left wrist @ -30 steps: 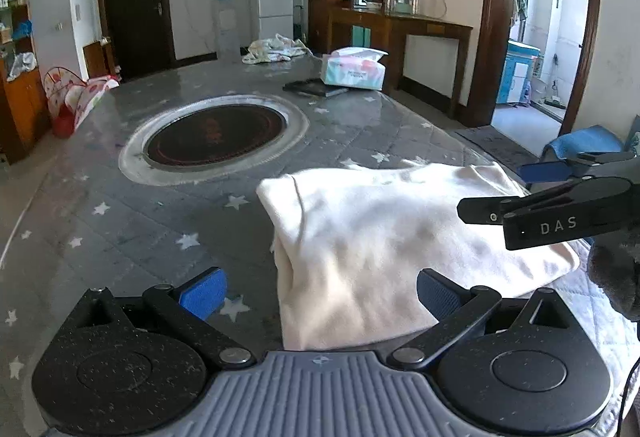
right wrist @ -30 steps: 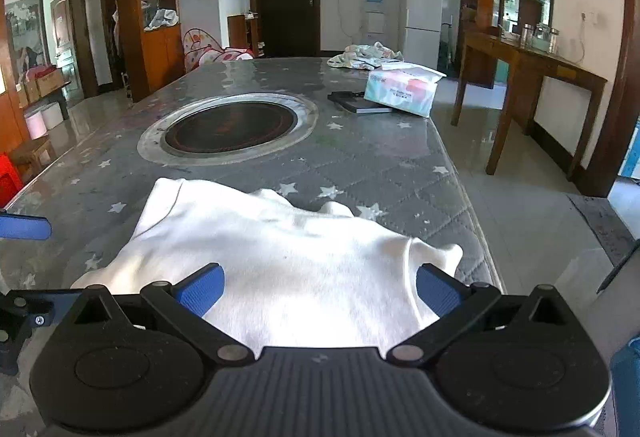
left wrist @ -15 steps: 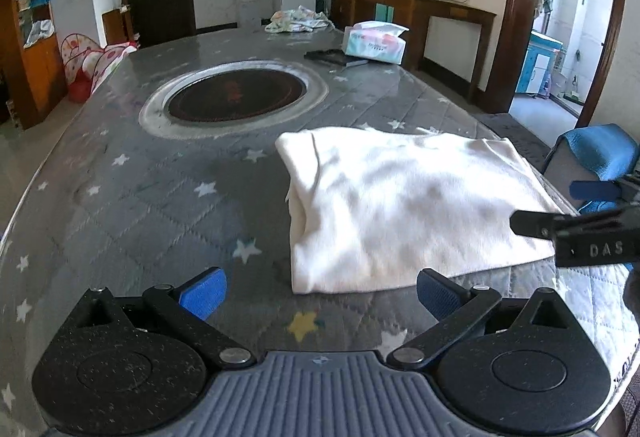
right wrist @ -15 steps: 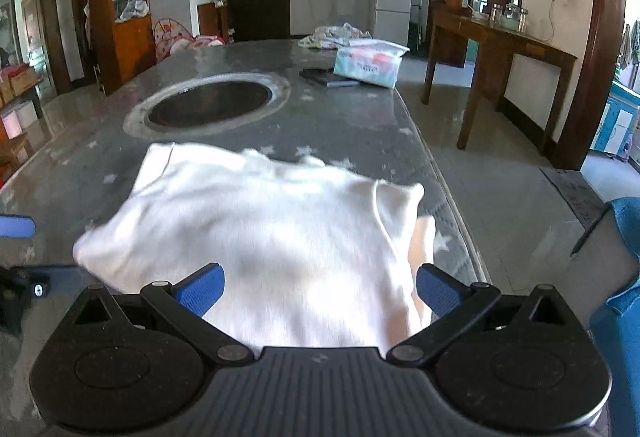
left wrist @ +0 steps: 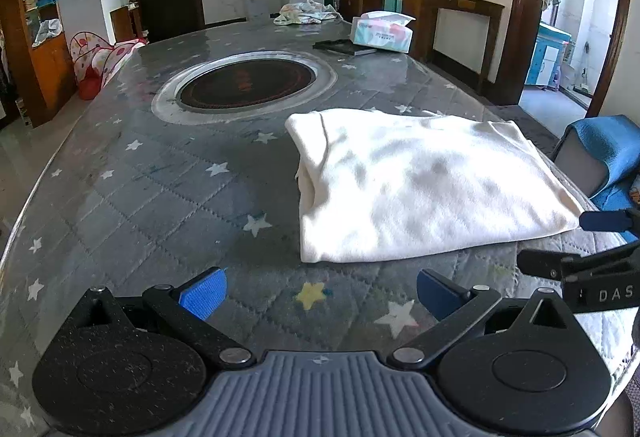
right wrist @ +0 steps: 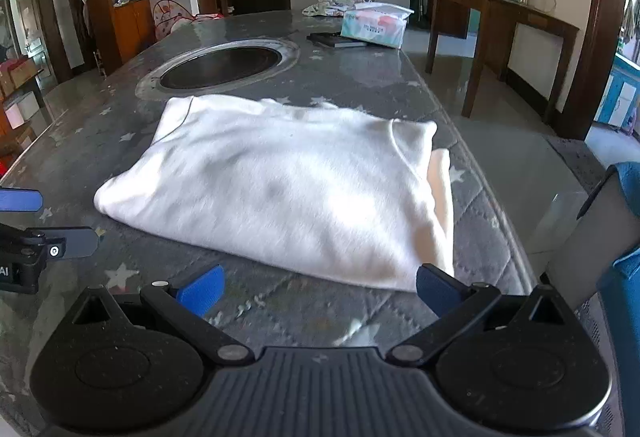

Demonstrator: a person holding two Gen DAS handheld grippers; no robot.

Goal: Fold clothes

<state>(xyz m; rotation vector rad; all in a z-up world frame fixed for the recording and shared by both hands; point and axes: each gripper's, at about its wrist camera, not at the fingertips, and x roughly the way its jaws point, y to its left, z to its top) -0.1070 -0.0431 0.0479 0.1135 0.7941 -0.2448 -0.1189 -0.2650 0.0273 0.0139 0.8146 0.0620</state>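
A folded white garment [left wrist: 424, 181] lies flat on the grey star-patterned table cover [left wrist: 168, 189], near the table's right edge. It also shows in the right wrist view [right wrist: 288, 189]. My left gripper [left wrist: 320, 293] is open and empty, held back from the garment's near edge. My right gripper [right wrist: 318, 289] is open and empty, just short of the garment's near edge. The right gripper's fingers [left wrist: 600, 221] show at the right of the left wrist view. The left gripper's fingers [right wrist: 20, 199] show at the left of the right wrist view.
A round black hotplate [left wrist: 248, 85] is set into the table's middle. A tissue pack [left wrist: 382, 31], a dark flat object [left wrist: 344, 46] and a heap of clothes [left wrist: 306, 11] lie at the far end. A blue-covered chair [left wrist: 600, 153] stands at the right.
Both grippers have pulled back from the garment towards the near edge of the table. The garment now lies clear of both and has not changed shape.
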